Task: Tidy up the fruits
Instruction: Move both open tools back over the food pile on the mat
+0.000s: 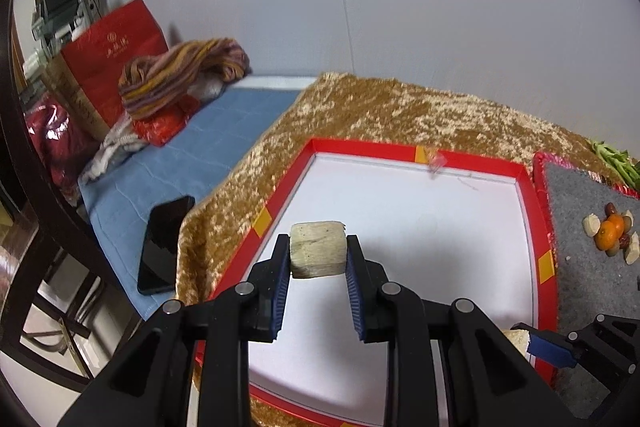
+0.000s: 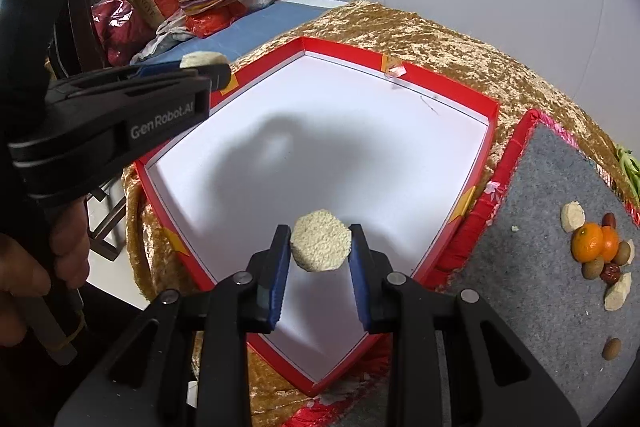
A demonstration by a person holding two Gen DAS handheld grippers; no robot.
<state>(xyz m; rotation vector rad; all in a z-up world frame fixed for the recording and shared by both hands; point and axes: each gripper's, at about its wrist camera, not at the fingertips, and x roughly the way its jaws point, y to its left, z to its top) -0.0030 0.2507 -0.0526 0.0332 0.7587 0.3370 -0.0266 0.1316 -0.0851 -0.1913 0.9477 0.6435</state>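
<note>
Here we see 2 claws above the white-floored red box (image 1: 400, 151). The left claw (image 1: 318, 257) is clamped on a pale fibrous chunk (image 1: 318, 249); the right claw (image 2: 320, 247) is clamped on a similar round-faced piece (image 2: 321, 247). Farther right, on the grey mat (image 2: 520, 227), 2 oranges (image 2: 594, 242) sit touching among small brown and pale fruits.

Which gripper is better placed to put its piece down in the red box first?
Probably the right. The right gripper holds its pale round piece over the white floor of the red box. The left gripper holds a pale block nearer the box's left wall.
</note>
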